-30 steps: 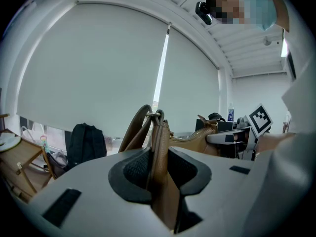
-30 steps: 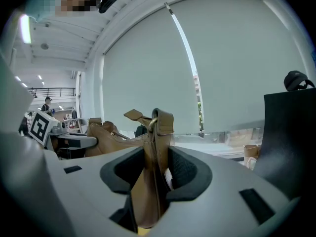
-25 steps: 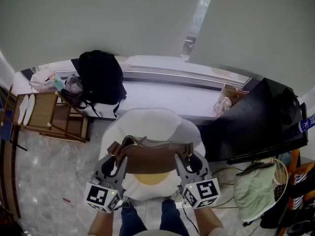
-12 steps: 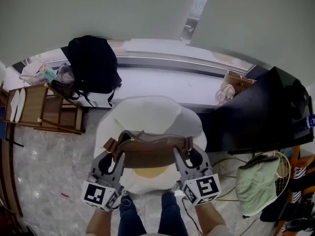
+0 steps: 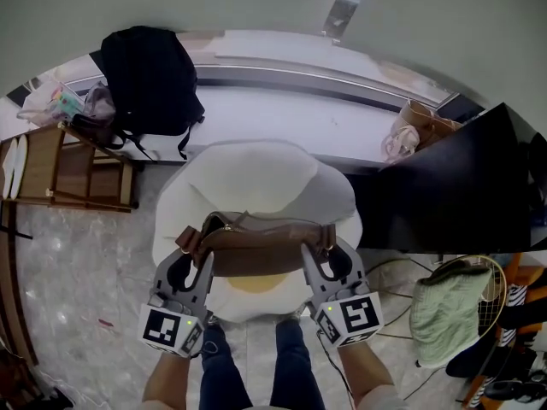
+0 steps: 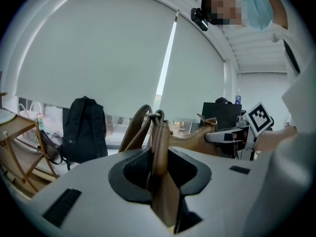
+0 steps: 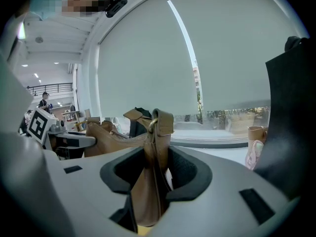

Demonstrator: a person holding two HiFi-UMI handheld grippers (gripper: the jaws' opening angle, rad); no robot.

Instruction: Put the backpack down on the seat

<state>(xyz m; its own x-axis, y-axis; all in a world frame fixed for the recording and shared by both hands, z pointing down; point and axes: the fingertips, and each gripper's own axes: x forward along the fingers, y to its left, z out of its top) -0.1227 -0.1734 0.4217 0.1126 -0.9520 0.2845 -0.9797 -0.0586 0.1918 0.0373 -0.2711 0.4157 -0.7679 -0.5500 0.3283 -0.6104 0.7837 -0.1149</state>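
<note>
Two grippers: left gripper (image 5: 190, 263) and right gripper (image 5: 323, 261), jaws partly closed, each clamped on a strap end of the one brown backpack (image 5: 261, 250), whose contents are not visible. The bag hangs over the 6 o'clock half of one white seat (image 5: 256, 178). One black backpack (image 5: 149, 79) stands at the seat's 11 o'clock.

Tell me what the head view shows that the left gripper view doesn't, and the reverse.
Only the head view: the white egg-shaped seat cushion beneath the brown bag, and the green towel at right. Only the left gripper view: the left tool clamped on the bag's strap end, just below its metal ring. Both: the bag held between the left tool and the right tool, and the black backpack on the window ledge.
</note>
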